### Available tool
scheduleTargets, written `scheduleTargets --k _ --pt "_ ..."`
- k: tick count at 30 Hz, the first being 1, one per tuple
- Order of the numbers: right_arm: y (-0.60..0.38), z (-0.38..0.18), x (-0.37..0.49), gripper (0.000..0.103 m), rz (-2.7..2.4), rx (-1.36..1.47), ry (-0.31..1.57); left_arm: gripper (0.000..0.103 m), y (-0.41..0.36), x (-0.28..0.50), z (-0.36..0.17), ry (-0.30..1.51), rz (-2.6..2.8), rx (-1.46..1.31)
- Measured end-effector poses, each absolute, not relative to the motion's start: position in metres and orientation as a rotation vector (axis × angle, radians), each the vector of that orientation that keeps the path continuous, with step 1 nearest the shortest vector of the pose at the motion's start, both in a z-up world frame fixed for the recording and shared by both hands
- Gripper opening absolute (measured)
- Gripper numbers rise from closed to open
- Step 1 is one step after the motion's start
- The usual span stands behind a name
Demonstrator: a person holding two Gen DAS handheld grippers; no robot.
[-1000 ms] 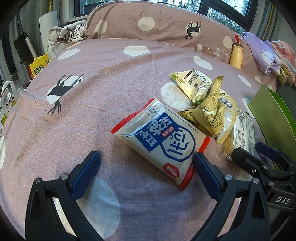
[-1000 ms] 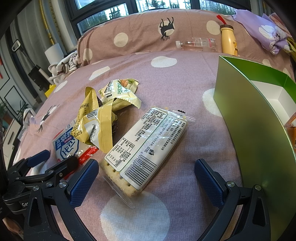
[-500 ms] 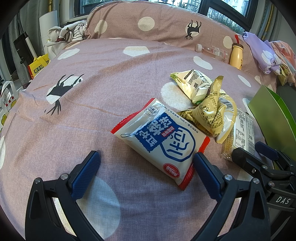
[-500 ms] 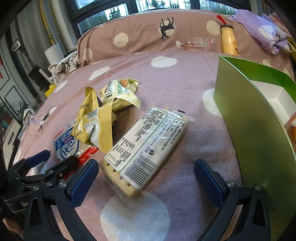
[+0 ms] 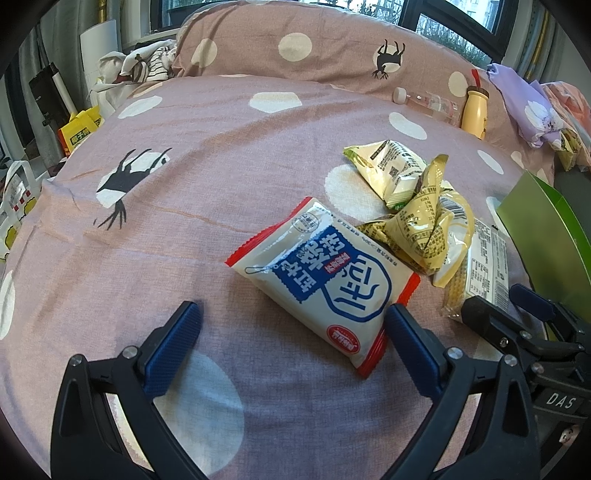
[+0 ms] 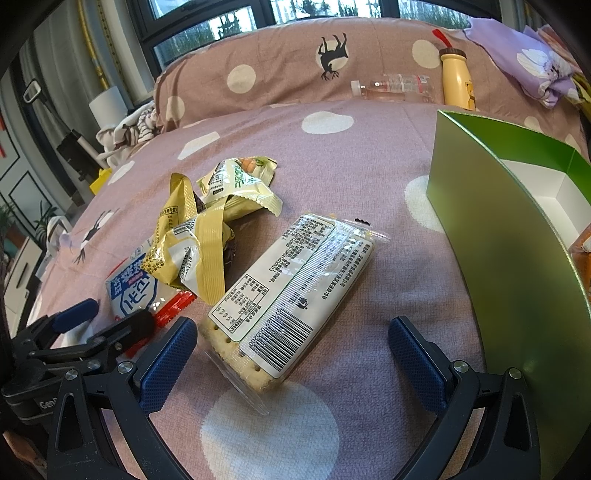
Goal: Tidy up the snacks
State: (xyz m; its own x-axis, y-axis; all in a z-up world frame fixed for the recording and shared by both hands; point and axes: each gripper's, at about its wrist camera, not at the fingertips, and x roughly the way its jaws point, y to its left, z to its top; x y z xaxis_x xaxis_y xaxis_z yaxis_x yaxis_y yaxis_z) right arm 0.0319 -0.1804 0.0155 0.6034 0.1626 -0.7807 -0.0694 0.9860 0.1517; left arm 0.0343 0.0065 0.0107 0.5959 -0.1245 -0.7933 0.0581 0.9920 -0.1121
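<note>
Barely begun, by the look of it. Left gripper (image 5: 290, 321) spread wide and empty, white-and-blue packet (image 5: 325, 273) just ahead, touching its right jaw. Right gripper (image 6: 291, 338) likewise spread, cracker pack (image 6: 291, 291) between its jaws, ungripped. Yellow packets (image 6: 195, 254) ahead-left; green box (image 6: 517, 258) beside the right jaw, nearly empty.

Straight ahead of the tongs spreads a pink bedspread (image 5: 207, 155) with white dots and dark deer shapes. Beyond it a matching long pillow (image 6: 295, 74) lies under dark-framed windows (image 6: 229, 22), daylight coming through. Far left of the tongs, rumpled clothes (image 5: 140, 66) sit at the bed's corner.
</note>
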Motion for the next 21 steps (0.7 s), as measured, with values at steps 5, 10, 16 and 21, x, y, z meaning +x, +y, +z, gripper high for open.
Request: scheduleTargets --k 5,10,16,21 --pt "-0.178 0.022 0.032 0.103 0.152 0.099 0.927 0.097 0.005 0.031 0.015 0.933 -0.100 -0.080" --pt "-0.189 0.048 0.032 0.103 0.248 0.196 0.929 0.090 0.020 0.031 0.028 0.959 -0.165 -0.268" --pt "-0.198 0.075 0.046 0.100 0.323 0.319 0.992 0.076 0.013 0.033 0.050 0.969 -0.257 -0.408" --pt "-0.185 0.072 0.072 0.082 0.341 0.304 1.032 0.067 -0.014 0.040 0.058 0.957 -0.279 -0.331"
